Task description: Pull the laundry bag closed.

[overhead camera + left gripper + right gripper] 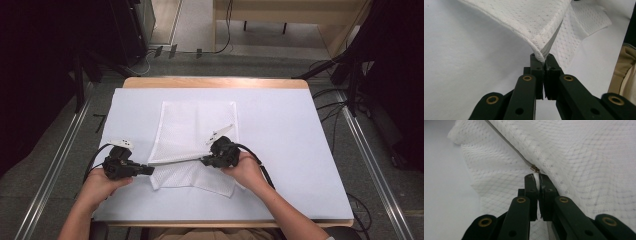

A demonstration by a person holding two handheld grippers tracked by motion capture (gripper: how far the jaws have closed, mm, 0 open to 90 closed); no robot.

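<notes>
Left gripper [543, 58] is clamped on the mesh bag [197, 125] corner at the zipper end; right gripper [536, 178] is pinched on the zipper pull [534, 168]. Bag is lying mid-table [300, 150], near edge lifted. Zipper run judged in progress; next, a steady pull along the track is needed, corner kept anchored.

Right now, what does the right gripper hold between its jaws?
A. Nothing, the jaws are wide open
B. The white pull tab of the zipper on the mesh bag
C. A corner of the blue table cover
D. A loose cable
B: in the right gripper view, the right gripper is shut on the white pull tab, just below the metal slider at the end of the grey zipper line on the mesh bag.
</notes>
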